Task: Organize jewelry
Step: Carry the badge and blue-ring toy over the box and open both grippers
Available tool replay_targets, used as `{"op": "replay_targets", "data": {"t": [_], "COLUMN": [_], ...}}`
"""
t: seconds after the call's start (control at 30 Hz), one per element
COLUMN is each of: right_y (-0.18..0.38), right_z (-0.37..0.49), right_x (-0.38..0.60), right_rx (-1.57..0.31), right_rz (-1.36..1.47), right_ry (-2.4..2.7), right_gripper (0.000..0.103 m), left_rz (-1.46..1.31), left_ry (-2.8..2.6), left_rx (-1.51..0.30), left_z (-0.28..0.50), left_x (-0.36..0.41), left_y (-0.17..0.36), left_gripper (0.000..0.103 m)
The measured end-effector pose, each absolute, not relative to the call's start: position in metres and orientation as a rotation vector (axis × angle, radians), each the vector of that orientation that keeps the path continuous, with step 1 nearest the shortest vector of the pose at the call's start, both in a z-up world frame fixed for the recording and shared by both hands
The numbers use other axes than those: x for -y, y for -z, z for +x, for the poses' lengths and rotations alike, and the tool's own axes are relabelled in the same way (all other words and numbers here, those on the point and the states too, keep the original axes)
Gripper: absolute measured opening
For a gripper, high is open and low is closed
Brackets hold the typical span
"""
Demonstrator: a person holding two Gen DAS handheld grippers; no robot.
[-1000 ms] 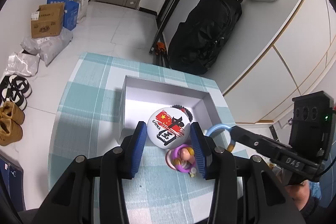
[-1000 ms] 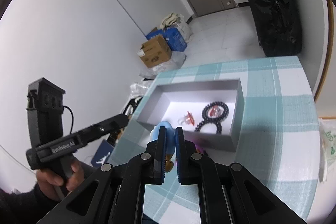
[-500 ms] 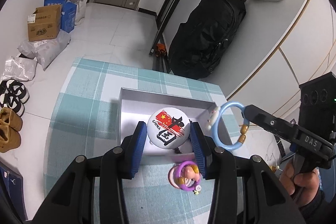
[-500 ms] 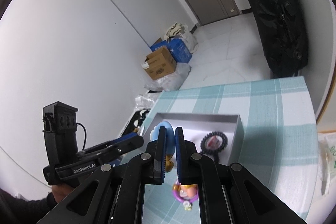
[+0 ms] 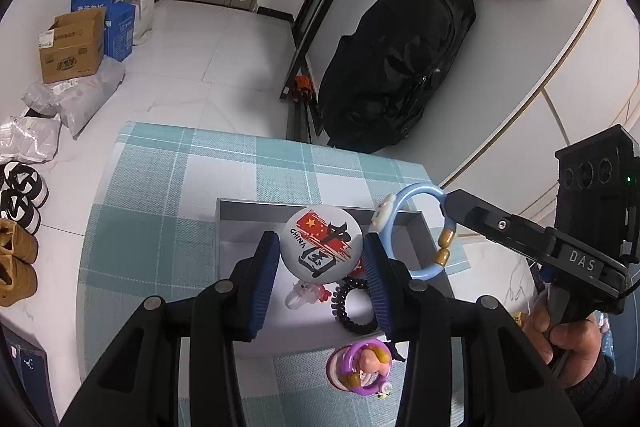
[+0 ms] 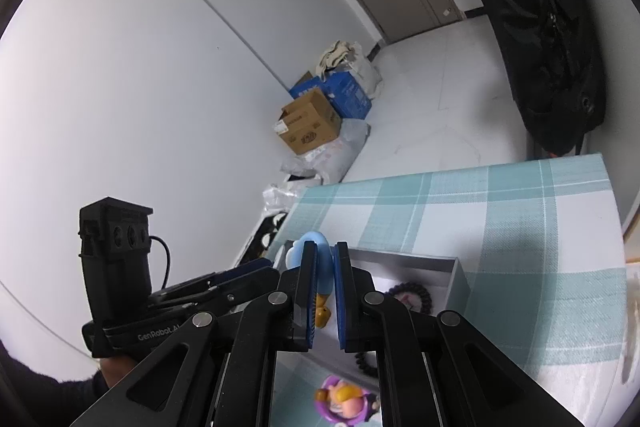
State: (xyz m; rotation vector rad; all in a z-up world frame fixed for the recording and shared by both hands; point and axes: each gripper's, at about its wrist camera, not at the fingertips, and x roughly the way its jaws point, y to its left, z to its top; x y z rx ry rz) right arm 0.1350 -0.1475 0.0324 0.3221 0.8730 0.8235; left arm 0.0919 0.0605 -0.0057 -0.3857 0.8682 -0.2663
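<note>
The left claw is clamped on a round badge, held above a grey box. To its right, the right claw grips a blue bracelet over the box; a purple ring lies on the bench below both.

1. A round white badge with a red flag and "CHINA" lettering is sitting clamped between the left claw's blue pads, above the grey box.
2. A light-blue bangle with gold beads and a white charm is hanging pinched in the right claw, over the box's right wall.
3. A black coiled hair tie and a clear pink-tipped piece are lying inside the box.
4. A purple ring toy with a cartoon figure is lying on the checked desk, just outside the box's near wall.
</note>
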Motion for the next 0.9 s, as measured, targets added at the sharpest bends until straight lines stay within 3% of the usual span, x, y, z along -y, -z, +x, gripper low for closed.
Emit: {"op": "replay_targets", "data": {"t": [0.8, 0.9], "right_y": [0.000, -0.004], "right_z": [0.153, 0.149], "right_x": [0.147, 0.143], "right_rx": [-0.941, -0.921], "right_rz": [0.279, 0.246], "right_ry": [-0.811, -0.814], "right_gripper": [0.007, 0.012], "left_rz": [-0.409, -0.428], "left_ry": [0.283, 0.286], "left_rx": [-0.960, -0.978], "left_z": [0.117, 0.120], "left_x": [-0.055, -0.055], "left_y": [0.027, 0.027], "left_gripper": [0.037, 0.041]}}
